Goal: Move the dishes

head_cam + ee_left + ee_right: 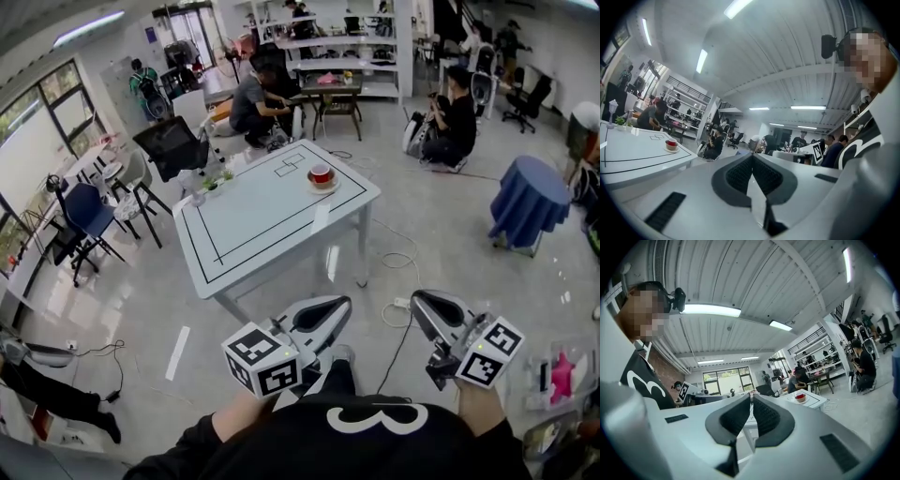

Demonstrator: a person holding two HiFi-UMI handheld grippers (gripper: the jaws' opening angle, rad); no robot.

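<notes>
A red cup on a white saucer (322,176) stands near the far right corner of a white table (262,220) marked with black lines. The same cup shows small in the left gripper view (671,144) and in the right gripper view (800,398). Both grippers are held close to my body, well short of the table. My left gripper (341,306) is shut, its dark pads (740,173) meeting with nothing between them. My right gripper (418,299) is also shut and empty, with its pads (765,418) together.
A small potted plant (211,185) sits at the table's far left edge. Chairs (89,214) stand to the left, and a round table under a blue cloth (530,199) to the right. Cables (398,258) trail on the floor by the table. People (455,117) sit beyond it.
</notes>
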